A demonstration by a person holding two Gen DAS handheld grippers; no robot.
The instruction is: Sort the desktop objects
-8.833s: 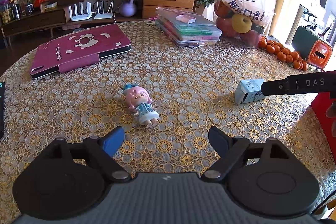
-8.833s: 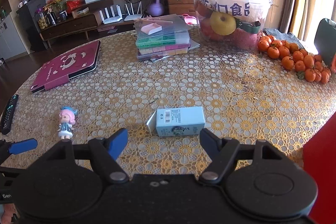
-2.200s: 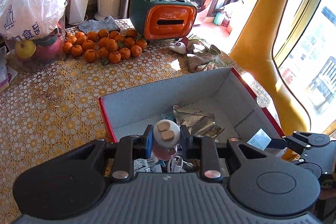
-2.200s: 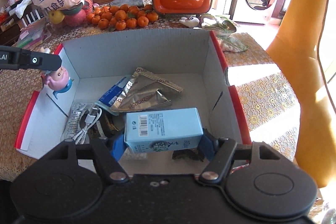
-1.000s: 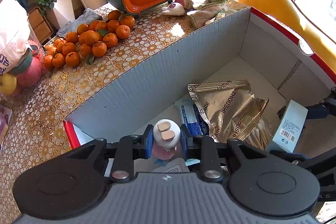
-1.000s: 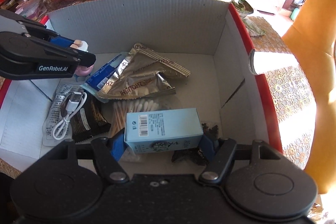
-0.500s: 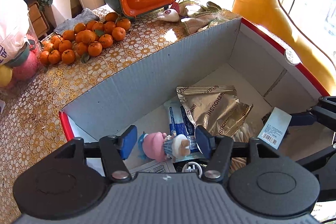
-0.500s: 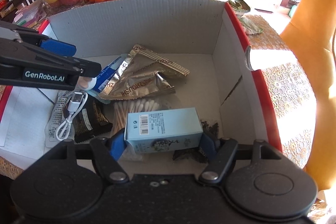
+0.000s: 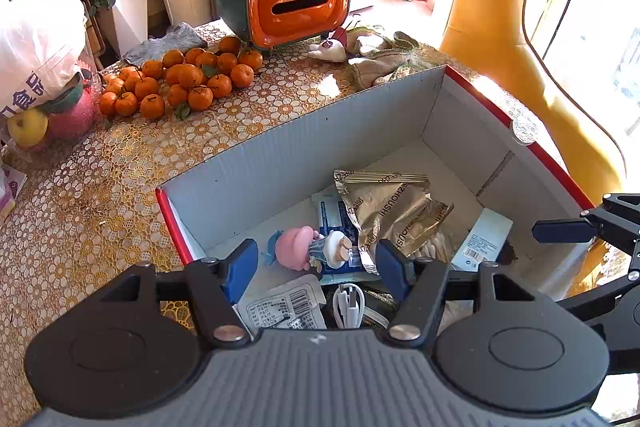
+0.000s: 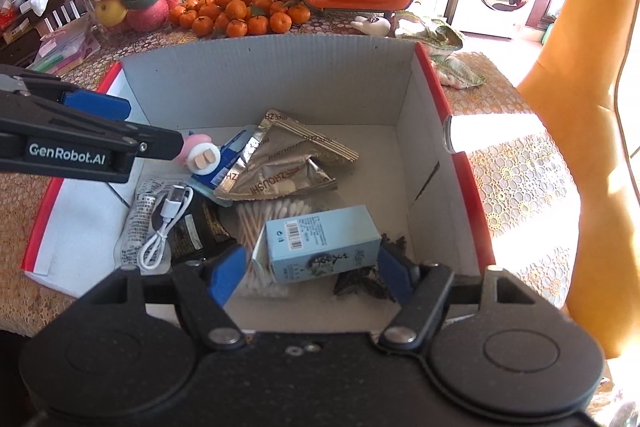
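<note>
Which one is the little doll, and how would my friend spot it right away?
Find the big grey cardboard box with red edges, in front of the pile of oranges. Look inside at its left end, beside the crinkly gold snack packet. The doll lies on its side there, and it is the only toy, with a round pink head and a pale dress.

Pink-haired doll (image 9: 310,249) and blue carton (image 10: 320,245) lie inside cardboard box (image 10: 256,83).
</note>
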